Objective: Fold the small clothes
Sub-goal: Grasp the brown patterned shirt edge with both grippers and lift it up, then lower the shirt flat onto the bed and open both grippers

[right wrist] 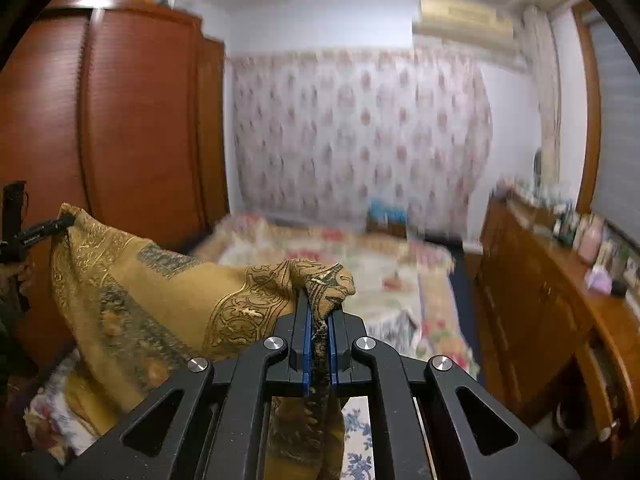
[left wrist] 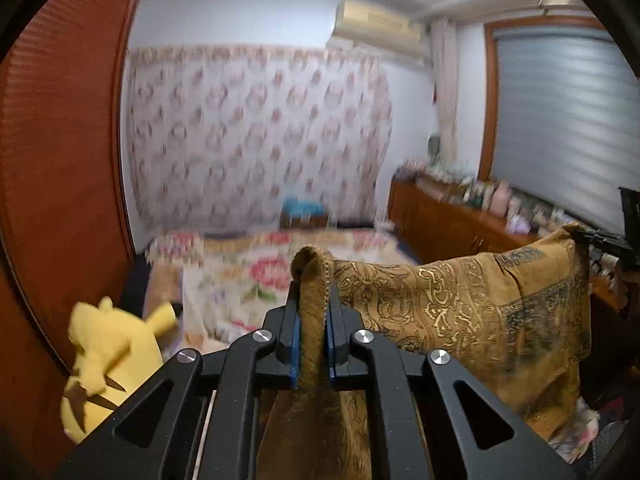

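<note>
Holding up is the step in hand: the ochre patterned cloth is stretched in the air above the floral bed, a corner clamped in the left gripper and another in the right gripper. Next, the corners should be brought together, toward 12 o'clock. No containers are seen.

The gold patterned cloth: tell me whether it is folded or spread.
Spread. The gold patterned cloth hangs stretched in the air between the left claw and the right claw, each shut on an upper corner.
</note>
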The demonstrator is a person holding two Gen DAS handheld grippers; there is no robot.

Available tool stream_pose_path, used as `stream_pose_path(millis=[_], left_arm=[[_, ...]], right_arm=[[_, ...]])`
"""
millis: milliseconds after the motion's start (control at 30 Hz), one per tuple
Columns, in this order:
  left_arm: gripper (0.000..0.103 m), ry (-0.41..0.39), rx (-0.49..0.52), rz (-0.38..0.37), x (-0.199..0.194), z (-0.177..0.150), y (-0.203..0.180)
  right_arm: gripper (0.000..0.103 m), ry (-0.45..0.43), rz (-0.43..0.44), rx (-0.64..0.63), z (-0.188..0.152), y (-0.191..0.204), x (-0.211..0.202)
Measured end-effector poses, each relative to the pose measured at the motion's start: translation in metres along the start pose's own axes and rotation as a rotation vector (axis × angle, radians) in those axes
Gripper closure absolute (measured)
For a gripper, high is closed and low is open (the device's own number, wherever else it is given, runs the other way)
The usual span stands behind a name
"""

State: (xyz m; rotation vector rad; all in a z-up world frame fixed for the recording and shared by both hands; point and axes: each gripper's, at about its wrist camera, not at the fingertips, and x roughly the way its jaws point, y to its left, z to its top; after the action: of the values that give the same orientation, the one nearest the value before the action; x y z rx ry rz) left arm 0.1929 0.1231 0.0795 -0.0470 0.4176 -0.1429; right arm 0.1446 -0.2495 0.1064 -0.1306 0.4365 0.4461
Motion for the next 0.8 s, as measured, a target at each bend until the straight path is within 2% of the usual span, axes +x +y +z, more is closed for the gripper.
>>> stream_pose_path(millis=[133, 333, 467, 533, 567, 633, 733, 800], left_arm=[[0.093, 0.079, 0.003, 0.023, 0.064, -0.016, -0.003], [0.093, 0.145, 0.007, 0.040, 0.118, -0.017, -0.002], [0.092, 0.195, -0.002, 0.046, 0.148, -0.023, 0.007], [0.091, 0.218, 0.010, 0.038, 0.157, -0.030, 0.007], [0.089, 0.235, 0.020, 0.033, 0.162, -0.032, 0.007], [0.076, 0.265, 0.025, 0.030, 0.171, -0.035, 0.011], [0.057, 0.267, 0.010, 0.020, 0.168, -0.040, 0.016], [0.052, 0.295, -0.002, 0.023, 0.165, -0.047, 0.019]], right_arm=[[0.097, 0.093, -0.022, 0.016, -0.016, -0.008, 0.070], [0.097, 0.188, -0.051, 0.027, -0.011, -0.014, 0.148], [0.097, 0.243, -0.047, 0.060, 0.013, -0.029, 0.183], [0.097, 0.265, -0.045, 0.072, 0.016, -0.039, 0.184], [0.097, 0.277, -0.048, 0.073, 0.017, -0.041, 0.188], [0.093, 0.302, -0.050, 0.072, 0.014, -0.045, 0.193], [0.088, 0.332, -0.070, 0.051, 0.009, -0.042, 0.198], [0.078, 0.341, -0.081, 0.046, 0.004, -0.043, 0.202]])
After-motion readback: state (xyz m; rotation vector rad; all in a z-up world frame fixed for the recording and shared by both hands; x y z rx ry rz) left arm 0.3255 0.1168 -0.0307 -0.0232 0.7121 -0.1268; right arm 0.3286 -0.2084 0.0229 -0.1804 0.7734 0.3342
